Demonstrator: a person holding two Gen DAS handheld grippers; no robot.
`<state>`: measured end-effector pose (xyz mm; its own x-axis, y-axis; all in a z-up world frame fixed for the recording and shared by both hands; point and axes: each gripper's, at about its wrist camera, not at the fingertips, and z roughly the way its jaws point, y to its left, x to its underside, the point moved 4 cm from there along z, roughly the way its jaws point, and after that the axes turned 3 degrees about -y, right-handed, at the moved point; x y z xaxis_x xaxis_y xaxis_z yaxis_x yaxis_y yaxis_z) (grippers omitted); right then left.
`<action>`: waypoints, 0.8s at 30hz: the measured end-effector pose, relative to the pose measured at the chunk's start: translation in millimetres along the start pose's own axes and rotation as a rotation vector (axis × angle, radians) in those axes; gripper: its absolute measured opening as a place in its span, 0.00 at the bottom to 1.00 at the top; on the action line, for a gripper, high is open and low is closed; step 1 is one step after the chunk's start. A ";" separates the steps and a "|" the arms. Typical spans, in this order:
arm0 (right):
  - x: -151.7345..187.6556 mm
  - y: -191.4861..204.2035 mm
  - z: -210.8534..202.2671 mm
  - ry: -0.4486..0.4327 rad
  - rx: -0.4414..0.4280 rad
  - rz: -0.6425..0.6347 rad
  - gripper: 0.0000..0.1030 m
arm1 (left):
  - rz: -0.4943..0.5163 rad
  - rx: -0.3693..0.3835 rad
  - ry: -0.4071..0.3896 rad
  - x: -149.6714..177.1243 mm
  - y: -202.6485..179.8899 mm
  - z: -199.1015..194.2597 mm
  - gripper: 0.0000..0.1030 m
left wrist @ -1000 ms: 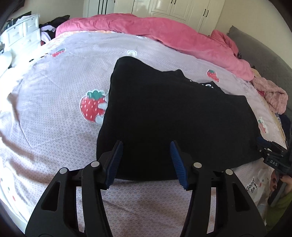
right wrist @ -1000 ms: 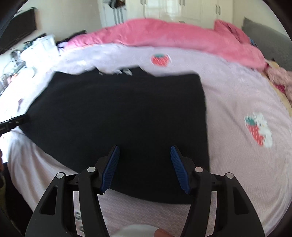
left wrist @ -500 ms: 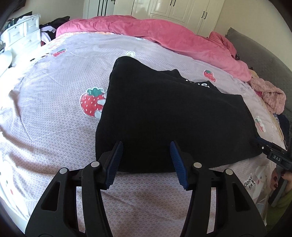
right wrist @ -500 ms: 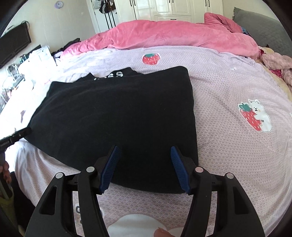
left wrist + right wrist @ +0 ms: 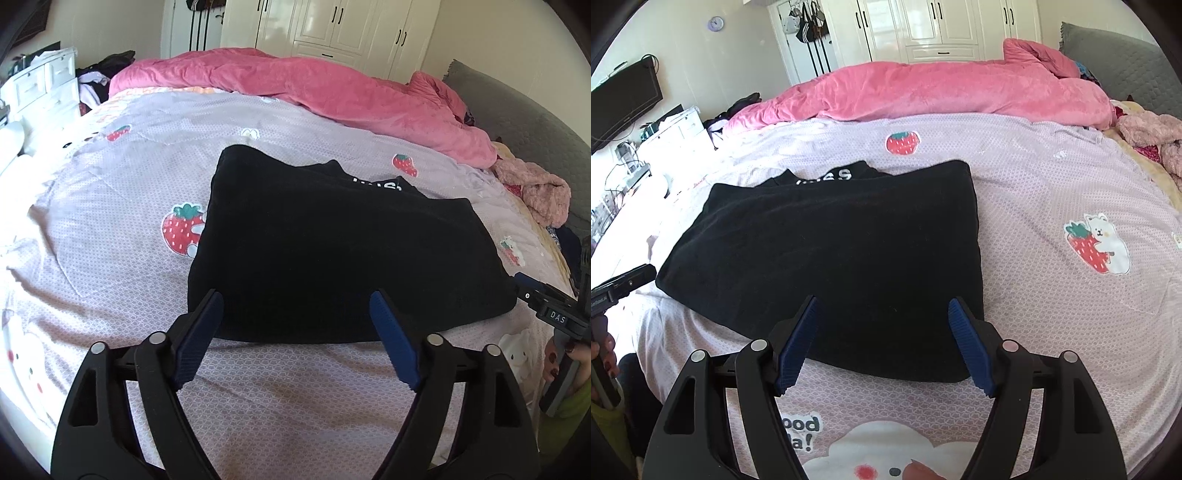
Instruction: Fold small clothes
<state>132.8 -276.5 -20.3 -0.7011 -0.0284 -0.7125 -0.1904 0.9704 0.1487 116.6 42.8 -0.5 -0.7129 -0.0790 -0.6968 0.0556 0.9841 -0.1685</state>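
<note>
Black garment (image 5: 332,254), folded once into a rough rectangle, lying flat on lilac sheet (image 5: 110,229) with white lettering peeking out at its far edge. Placed well short of pink duvet (image 5: 314,85); strawberry print just beside garment's left edge in left wrist view.

Left gripper (image 5: 295,332) poised above garment's near edge, toward its left corner; blue pads (image 5: 199,339) spreading wider, nothing between them, no contact with cloth. Right gripper (image 5: 882,334) poised above the near edge toward the right corner; pads likewise spreading, nothing held, cloth lying free below.

Judged step: release just completed, next fold still to be set up.

Risks from here:
- Uneven pickup. Grasping corners at unequal depth likely to skew the next fold and leave edges misaligned.
- Single-layer pinch. Pads closing on top layer only likely to peel the fold open instead of carrying the whole stack.
- Sheet caught with garment. Soft, loose sheet directly beneath near edge; a deep pinch likely to drag it along.
- Slack middle. Limp fabric between two grippers likely to sag and bunch if lifted too far apart or too close.
- Far layer with lettering already offset; further folding likely to worsen that overhang unless squared first.
</note>
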 end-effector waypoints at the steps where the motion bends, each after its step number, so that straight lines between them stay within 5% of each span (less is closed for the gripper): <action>1: -1.3 1.6 -2.2 -0.011 -0.004 -0.001 0.88 | 0.000 -0.003 -0.003 -0.6 -0.3 -1.9 0.77; 9: -9.3 20.6 -8.0 -0.042 -0.026 -0.035 0.88 | 0.006 -0.023 -0.036 -5.4 0.9 -15.1 0.91; 24: -17.3 80.0 -2.4 -0.041 -0.102 -0.134 0.90 | -0.056 -0.084 -0.065 -7.6 33.1 -29.4 0.91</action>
<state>128.1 -198.9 5.6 -0.6366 -0.1438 -0.7576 -0.3505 0.9291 0.1181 103.3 80.6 19.7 -0.6666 -0.1417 -0.7318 -0.0440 0.9875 -0.1512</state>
